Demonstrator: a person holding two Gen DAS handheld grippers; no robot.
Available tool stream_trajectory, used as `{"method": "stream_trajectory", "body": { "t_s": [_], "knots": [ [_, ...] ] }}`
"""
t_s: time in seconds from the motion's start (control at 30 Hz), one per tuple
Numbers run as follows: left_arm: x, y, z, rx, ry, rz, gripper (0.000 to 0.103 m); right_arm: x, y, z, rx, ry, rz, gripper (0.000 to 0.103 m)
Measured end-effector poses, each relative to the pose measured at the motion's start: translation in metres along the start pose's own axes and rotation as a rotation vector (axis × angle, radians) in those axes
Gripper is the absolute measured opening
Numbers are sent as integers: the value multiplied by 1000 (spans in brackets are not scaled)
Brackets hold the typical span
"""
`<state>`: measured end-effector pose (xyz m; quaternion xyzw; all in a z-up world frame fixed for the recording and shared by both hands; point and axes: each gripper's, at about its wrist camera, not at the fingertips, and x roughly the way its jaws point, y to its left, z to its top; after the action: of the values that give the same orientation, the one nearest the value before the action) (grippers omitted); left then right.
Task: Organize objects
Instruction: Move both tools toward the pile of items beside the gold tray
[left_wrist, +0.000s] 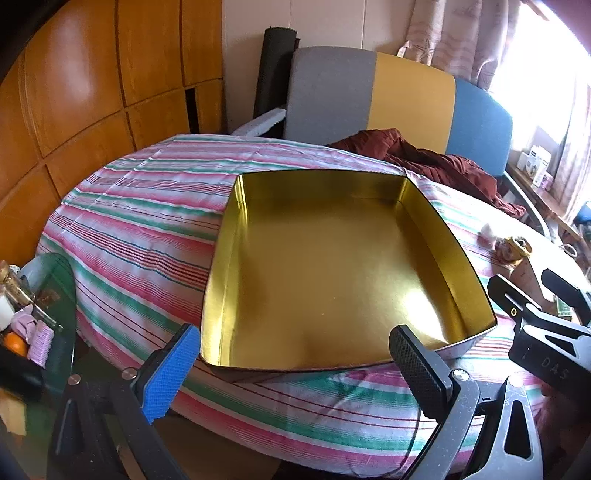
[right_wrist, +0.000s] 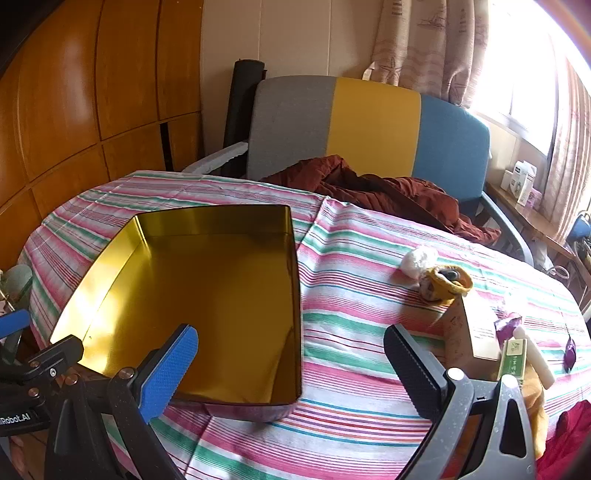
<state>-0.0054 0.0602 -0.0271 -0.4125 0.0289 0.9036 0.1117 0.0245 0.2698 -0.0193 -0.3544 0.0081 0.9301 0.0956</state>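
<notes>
Both claws spread wide over a striped cloth, nothing held, a gold tin ahead.

The left gripper (left_wrist: 295, 363) hangs with its jaws wide apart, one finger faced with a blue dimpled pad (left_wrist: 170, 374), the other with black ribbed rubber; just beyond its tips lies the open rectangular tin (left_wrist: 332, 258), shallow, glossy gold inside with rounded corners, resting on the pink, green and white striped tablecloth (left_wrist: 140, 229). The right gripper (right_wrist: 291, 369) is likewise agape and empty, the tin ahead and to its left. Ahead to its right lie a brown cardboard box (right_wrist: 469, 332), a green-labelled stick (right_wrist: 511, 360) and a purple wrapper (right_wrist: 508, 326); farther on, a yellow-rimmed small object (right_wrist: 448, 282) and a white crumpled wad (right_wrist: 419, 260). Beyond, rumpled maroon fabric (right_wrist: 388, 192) and a grey, yellow and blue chair back (right_wrist: 373, 125).
</notes>
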Motion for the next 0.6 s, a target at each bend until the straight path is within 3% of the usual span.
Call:
{"method": "stream_trajectory", "body": {
  "t_s": [0.33,0.6],
  "knots": [
    [9,-20,-2,56,53,-123,102,-2,-35,-11,48,30,-42,102],
    [5,-66,13,171,31,-243,102,-29,-118,-17,180,30,-139,102]
  ]
}}
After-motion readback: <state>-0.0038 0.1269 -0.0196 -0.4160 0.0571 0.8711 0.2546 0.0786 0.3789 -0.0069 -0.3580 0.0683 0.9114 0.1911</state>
